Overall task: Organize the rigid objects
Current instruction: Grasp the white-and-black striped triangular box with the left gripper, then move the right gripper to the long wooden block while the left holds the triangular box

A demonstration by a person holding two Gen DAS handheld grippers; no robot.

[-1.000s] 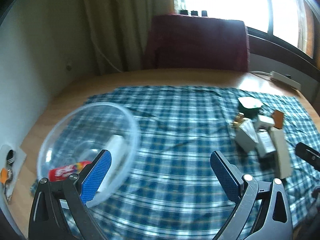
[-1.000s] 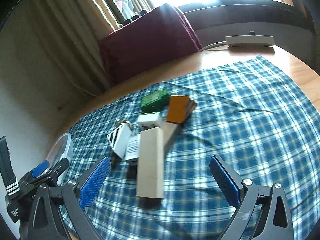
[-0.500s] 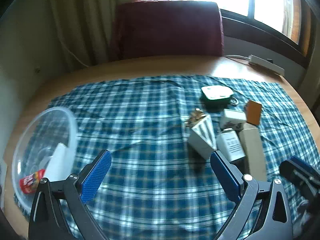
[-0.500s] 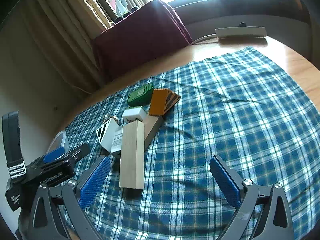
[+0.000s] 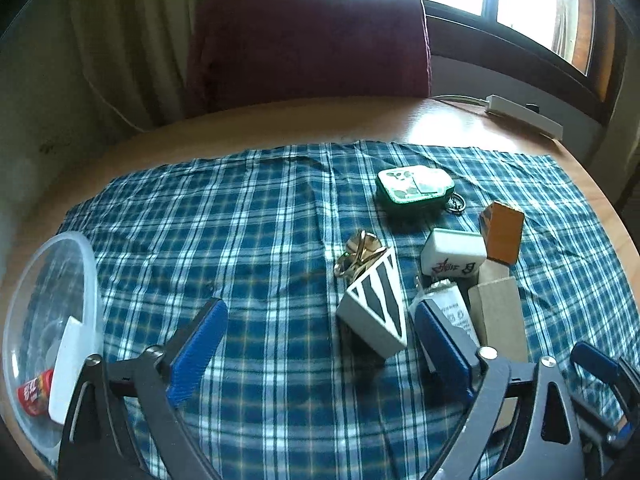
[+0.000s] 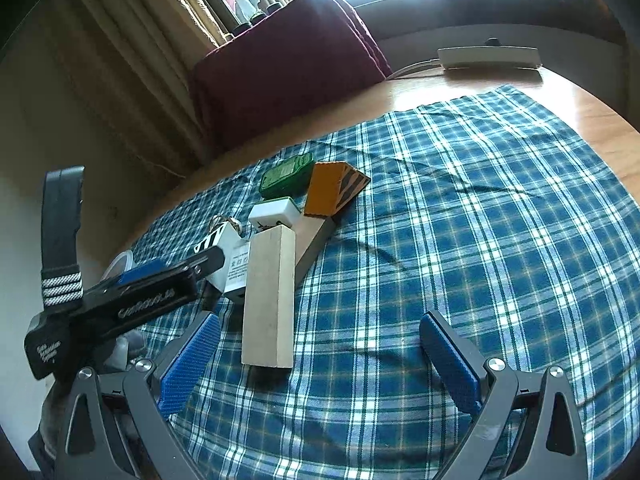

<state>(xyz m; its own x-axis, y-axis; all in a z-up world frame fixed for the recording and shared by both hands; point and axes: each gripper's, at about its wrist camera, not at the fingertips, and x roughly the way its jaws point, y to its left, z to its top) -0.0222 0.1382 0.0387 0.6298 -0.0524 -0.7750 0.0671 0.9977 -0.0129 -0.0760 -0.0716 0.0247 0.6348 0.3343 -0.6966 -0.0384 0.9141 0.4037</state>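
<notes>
You've swung your left gripper (image 5: 320,344) from the clear bowl (image 5: 48,320) to the striped block (image 5: 376,312); both grippers gape empty, right gripper (image 6: 320,360) nearby, so grasp next.

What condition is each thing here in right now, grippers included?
Left gripper: open, empty.
Right gripper: open, empty.
Bowl: upright, holding a few items.
Wooden block: lying flat on the cloth.
Striped box: tilted against the pile.
Green case: closed, flat.

Striped white wedge block (image 5: 376,312), pale wooden bar (image 6: 269,296), mahjong tile (image 5: 454,256), green tin (image 5: 414,190), clustered on plaid cloth (image 5: 256,216)
</notes>
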